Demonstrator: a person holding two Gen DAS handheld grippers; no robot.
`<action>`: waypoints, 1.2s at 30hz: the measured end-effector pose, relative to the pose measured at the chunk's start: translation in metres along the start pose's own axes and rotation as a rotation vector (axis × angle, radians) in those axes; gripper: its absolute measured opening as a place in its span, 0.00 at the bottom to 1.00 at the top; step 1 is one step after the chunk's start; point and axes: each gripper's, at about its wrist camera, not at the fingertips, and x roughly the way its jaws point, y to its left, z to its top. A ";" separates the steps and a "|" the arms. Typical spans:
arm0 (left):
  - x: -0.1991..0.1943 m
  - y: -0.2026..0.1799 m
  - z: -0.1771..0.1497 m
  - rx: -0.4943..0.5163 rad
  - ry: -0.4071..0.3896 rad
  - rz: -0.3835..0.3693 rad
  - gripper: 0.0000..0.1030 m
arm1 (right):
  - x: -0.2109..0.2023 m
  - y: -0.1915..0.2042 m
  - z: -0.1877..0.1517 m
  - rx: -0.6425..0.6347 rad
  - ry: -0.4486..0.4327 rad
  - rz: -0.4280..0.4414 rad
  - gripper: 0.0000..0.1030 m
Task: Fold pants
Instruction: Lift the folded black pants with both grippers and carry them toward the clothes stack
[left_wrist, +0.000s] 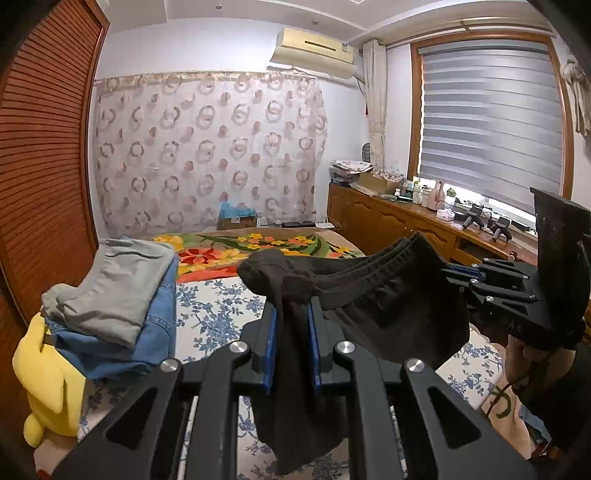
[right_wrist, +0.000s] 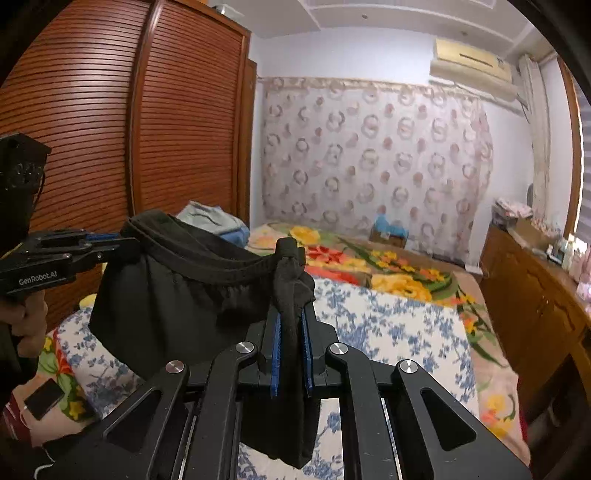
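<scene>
- We see the left gripper (left_wrist: 291, 314) nearly closed, its blue pads pinching a bunched end of the pants (left_wrist: 384, 295); dark cloth hangs down between its jaws
- The right gripper (right_wrist: 291, 321) is likewise clamped on the other end of the waistband; the jaws show only a narrow gap filled with fabric
- The pants hang stretched between both grippers, above the bed (right_wrist: 388, 321); we see folded clothes (left_wrist: 114, 291) and a yellow plush (left_wrist: 48, 373) at its left

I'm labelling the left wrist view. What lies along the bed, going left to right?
yellow plush toy → folded grey and denim clothes → left gripper clamping the black pants → right gripper → wooden cabinet.
</scene>
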 end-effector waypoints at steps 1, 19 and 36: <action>-0.001 0.002 0.001 0.002 -0.001 0.003 0.12 | 0.002 0.002 0.002 -0.009 0.000 0.002 0.07; 0.014 0.070 0.000 -0.066 0.015 0.113 0.12 | 0.085 0.038 0.035 -0.114 0.044 0.088 0.07; 0.025 0.132 0.033 -0.093 -0.041 0.245 0.12 | 0.170 0.051 0.093 -0.198 -0.019 0.175 0.07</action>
